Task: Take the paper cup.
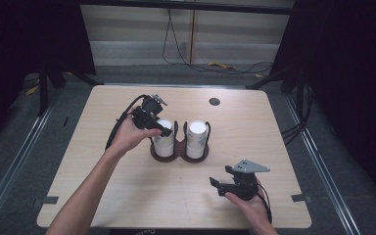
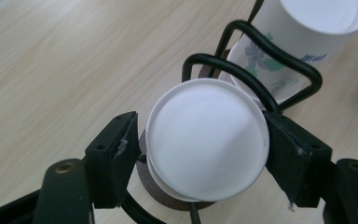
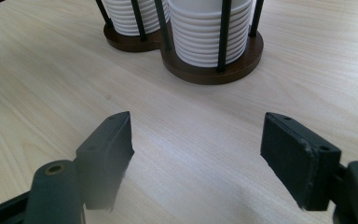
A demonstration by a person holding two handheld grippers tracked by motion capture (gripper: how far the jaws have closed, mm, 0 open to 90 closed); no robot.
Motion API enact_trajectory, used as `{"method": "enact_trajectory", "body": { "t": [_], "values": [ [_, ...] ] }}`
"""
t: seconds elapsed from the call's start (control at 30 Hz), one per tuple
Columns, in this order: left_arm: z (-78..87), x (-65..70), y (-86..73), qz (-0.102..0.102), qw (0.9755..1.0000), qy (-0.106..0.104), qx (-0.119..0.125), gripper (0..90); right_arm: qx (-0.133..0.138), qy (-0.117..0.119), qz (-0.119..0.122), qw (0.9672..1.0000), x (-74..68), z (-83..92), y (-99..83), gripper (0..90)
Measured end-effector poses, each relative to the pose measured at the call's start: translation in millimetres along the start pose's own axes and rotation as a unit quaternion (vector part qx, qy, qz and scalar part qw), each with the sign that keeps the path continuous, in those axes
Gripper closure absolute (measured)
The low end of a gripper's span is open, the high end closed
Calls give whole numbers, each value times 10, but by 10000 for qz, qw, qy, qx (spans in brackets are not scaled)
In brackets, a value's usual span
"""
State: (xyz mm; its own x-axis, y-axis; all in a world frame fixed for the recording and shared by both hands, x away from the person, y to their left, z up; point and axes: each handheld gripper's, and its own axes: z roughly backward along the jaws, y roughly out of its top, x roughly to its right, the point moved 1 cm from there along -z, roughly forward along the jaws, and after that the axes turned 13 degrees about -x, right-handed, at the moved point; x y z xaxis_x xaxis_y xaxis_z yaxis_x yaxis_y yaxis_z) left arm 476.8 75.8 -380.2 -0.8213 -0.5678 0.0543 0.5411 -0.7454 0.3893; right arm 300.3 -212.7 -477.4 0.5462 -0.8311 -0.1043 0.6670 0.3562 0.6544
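Note:
A dark wooden cup holder (image 1: 178, 155) with black wire posts stands mid-table and carries two stacks of upside-down white paper cups. My left gripper (image 1: 162, 128) hangs over the left stack (image 1: 164, 143). Its jaws flank the top cup (image 2: 205, 140): one pad (image 2: 279, 144) meets the rim, the other sits a sliver off, and the cup is round and undented. The right stack (image 1: 196, 139) bears a blue flower print (image 2: 254, 51). My right gripper (image 1: 220, 186) rests near the front right, open, with bare table between its jaws (image 3: 196, 144), facing the holder's base (image 3: 209, 72).
A small dark round disc (image 1: 214, 102) lies on the table at the back. The light wooden tabletop (image 1: 103, 176) has bare room on the left and in front of the holder. Cables run across the floor behind the table.

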Motion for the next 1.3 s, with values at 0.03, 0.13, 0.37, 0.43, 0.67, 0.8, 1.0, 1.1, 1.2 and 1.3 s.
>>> {"method": "enact_trajectory", "body": {
  "t": [0.03, 0.13, 0.37, 0.43, 0.67, 0.8, 1.0, 1.1, 1.2, 1.3],
  "values": [
    [0, 6, 3, -4, 10000, -38, -22, 315, 2, -4, -2, 10000, 0, 0, 0, 251],
    [-8, 24, 21, -24, 9999, -23, -126, 337, -3, -63, 25, 10000, -5, 3, -1, 252],
    [-41, 20, 61, -113, 9990, 7, -444, 326, 1, -55, 40, 10000, -5, 3, -1, 252],
    [-51, 20, 66, -105, 9988, 3, -469, 320, 0, -55, 37, 10000, -4, 2, -1, 252],
    [-94, -5, 70, -133, 9978, -27, -648, 312, -2, -51, 38, 10000, -2, -2, -1, 252],
    [-97, 3, 78, -181, 9975, -6, -681, 321, -42, -96, 16, 9999, 13, -6, -5, 257],
    [-99, 19, 78, -139, 9977, 11, -662, 324, -40, -98, 19, 9999, 14, -1, -5, 257],
    [-99, 24, 81, -160, 9978, 41, -650, 326, -46, -100, 15, 9999, 12, -2, -5, 257],
    [-98, 23, 82, -165, 9978, 33, -641, 327, -45, -97, 10, 9999, 14, -2, -4, 257],
    [-95, 20, 80, -158, 9979, 10, -628, 330, -46, -101, 12, 9999, 16, -3, -4, 257]
  ]
}}
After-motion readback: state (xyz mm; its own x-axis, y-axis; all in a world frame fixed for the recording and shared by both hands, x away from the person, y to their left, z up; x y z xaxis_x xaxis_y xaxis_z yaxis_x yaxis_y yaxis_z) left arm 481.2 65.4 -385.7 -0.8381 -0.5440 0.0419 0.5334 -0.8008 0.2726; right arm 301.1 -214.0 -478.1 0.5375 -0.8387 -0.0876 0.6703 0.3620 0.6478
